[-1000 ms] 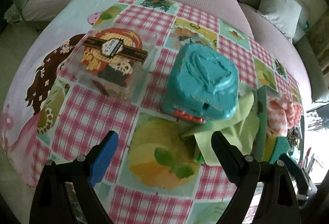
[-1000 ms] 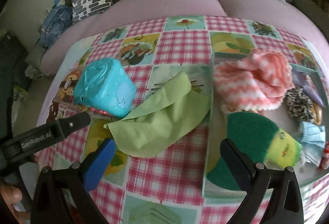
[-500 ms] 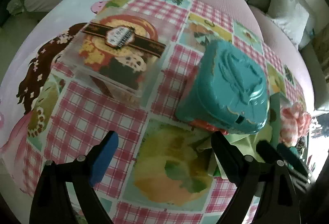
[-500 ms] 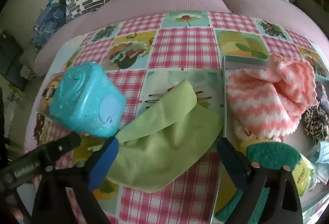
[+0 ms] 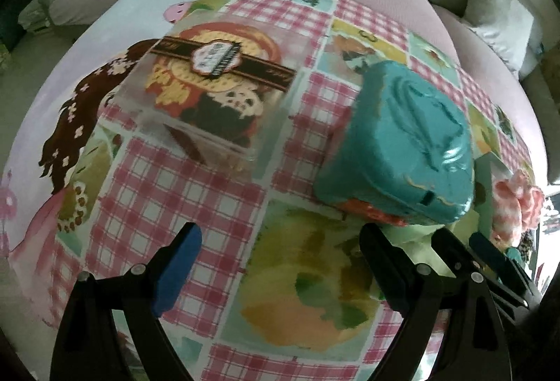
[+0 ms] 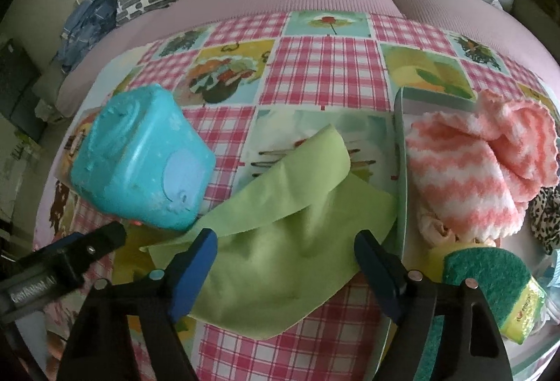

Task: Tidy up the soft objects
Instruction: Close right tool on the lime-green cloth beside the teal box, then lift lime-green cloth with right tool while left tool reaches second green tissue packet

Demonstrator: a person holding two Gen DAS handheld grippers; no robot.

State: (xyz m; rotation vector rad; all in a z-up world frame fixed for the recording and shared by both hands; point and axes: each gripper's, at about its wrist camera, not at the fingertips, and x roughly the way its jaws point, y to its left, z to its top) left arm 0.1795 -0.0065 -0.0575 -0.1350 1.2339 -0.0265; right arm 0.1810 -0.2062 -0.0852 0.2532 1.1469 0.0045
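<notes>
2 grippers were in view, both with fingers spread and nothing between them. The left gripper hovered over the checked cloth on the counter, its right finger near the front of the teal box. The right gripper stood over the green cloth, 1 finger on each side of it; contact could not be confirmed. The green cloth lay crumpled on the counter between the teal box and the tray, with 1 corner folded upward. The teal box sat tilted, its near edge on the cloth's left edge. A clear plastic box with a brown label band sat left of the teal box. Inside the tray lay a pink-and-white striped towel, a green-and-yellow sponge and a leopard-print item.
</notes>
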